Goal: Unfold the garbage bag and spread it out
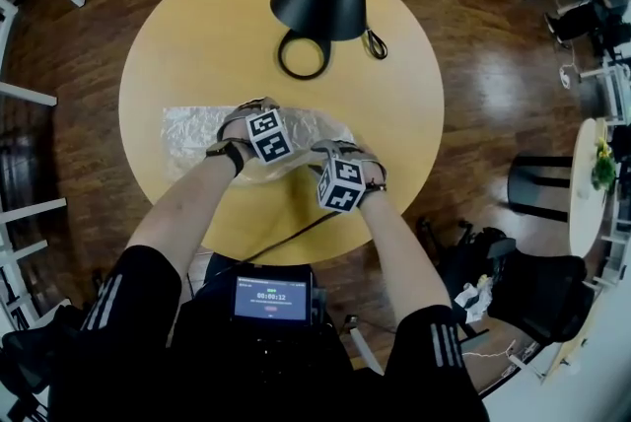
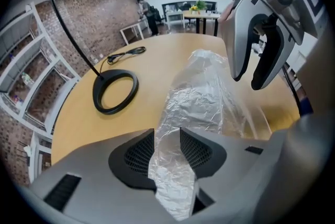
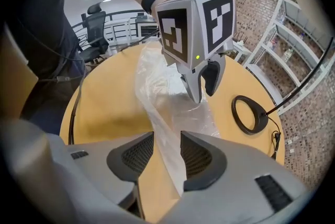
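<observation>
My left claw [image 2: 167,138] is clenched on a crumpled strip of the bag [image 2: 201,97], which runs ahead from its pads down onto the table [image 2: 157,60]. My right claw [image 3: 166,139], just beside it, also grips the bag film. The lamp base [image 2: 97,94] lies ahead-left of the left claw.

Crinkly plastic bag [image 1: 192,129], matt wooden table [image 1: 197,35]

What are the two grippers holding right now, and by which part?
Both hold the garbage bag. The left gripper pinches a crumpled bunch of it. The right gripper pinches a thin, pulled-up strip of its film.
</observation>
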A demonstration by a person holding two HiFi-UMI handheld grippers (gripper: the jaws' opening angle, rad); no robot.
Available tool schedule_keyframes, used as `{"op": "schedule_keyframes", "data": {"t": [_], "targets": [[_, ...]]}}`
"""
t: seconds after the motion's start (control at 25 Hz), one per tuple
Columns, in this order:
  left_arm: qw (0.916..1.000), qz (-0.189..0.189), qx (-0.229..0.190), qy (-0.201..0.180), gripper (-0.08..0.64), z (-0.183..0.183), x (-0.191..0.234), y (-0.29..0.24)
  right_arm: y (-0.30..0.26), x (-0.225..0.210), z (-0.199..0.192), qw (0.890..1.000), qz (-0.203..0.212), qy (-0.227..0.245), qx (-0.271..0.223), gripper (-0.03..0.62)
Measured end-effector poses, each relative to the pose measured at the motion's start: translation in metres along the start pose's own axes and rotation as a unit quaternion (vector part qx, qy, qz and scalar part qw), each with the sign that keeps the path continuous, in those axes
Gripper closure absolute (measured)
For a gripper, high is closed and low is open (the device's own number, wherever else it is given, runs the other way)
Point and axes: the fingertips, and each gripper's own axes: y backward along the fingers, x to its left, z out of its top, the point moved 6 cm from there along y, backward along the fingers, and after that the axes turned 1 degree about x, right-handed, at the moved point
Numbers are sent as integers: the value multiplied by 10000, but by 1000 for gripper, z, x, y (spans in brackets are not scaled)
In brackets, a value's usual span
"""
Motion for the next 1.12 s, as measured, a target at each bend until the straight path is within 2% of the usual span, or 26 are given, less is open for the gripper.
{"op": "schedule_keyframes", "data": {"t": [0.28, 0.36, 0.6, 0.72, 0.96, 1.12], "targets": [[9994, 17, 256, -245, 403, 2, -4, -18, -17, -4, -13, 9996, -24, 121, 239, 410], [9994, 30, 266, -224, 400, 2, -4, -18, -17, 1, -18, 9996, 31, 117, 261, 477], [9993, 59, 294, -210, 402, 1, -6, -18, -7, 18, -22, 9999, -19, 94, 73, 580], [9994, 48, 292, -204, 402, 0, -5, -18, 0, 28, -23, 10000, -48, 36, -18, 581], [9992, 68, 334, -186, 402, -3, -5, -18, -13, 63, -33, 9993, 371, -24, -19, 581], [9992, 80, 344, -205, 403, -2, -3, -18, -27, 73, -41, 9989, 459, -47, 102, 581]]}}
